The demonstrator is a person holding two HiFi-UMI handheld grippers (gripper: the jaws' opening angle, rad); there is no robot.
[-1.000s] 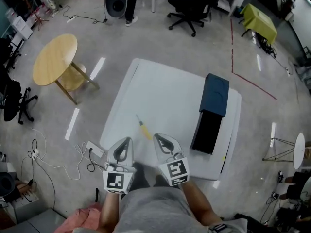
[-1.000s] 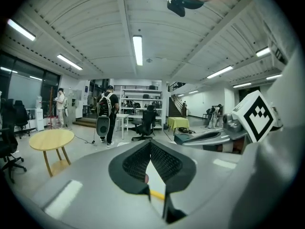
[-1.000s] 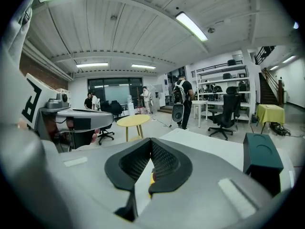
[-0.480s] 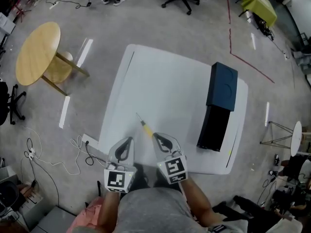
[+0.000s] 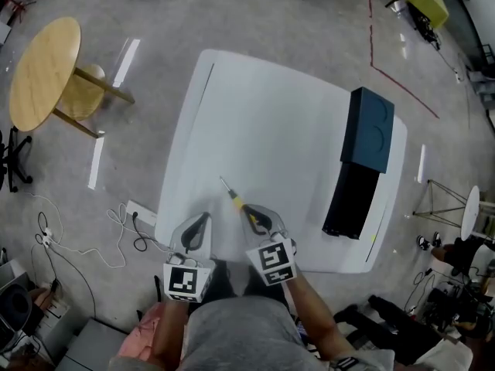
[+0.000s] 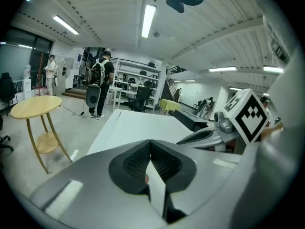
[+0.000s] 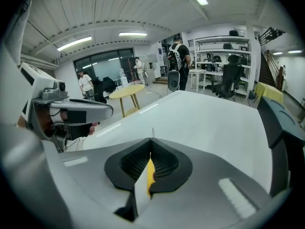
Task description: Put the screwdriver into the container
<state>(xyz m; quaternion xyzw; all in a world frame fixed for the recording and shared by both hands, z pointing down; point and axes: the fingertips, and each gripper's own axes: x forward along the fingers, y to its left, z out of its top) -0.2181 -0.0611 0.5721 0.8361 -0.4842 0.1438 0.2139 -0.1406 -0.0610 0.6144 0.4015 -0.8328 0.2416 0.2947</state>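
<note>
The screwdriver point(image 5: 230, 195) has a yellow handle and a thin metal shaft that points away from me over the near part of the white table point(image 5: 271, 122). My right gripper point(image 5: 252, 216) is shut on the handle; in the right gripper view the yellow handle point(image 7: 149, 173) shows between the closed pads, the tip sticking out ahead. My left gripper point(image 5: 199, 227) hangs beside it at the table's near edge, shut on nothing point(image 6: 150, 149). The container point(image 5: 363, 165) is a dark blue box at the table's right side, its black inside open toward me.
A round wooden side table point(image 5: 42, 72) stands on the floor to the left. Cables and a power strip point(image 5: 139, 211) lie by the table's near left corner. A tripod point(image 5: 464, 222) stands at the right. People stand by shelves point(image 6: 100, 87) far off.
The head view has drifted, so the table sits lower and more central. Both grippers stay at the near edge, with the screwdriver still at the right gripper's tips.
</note>
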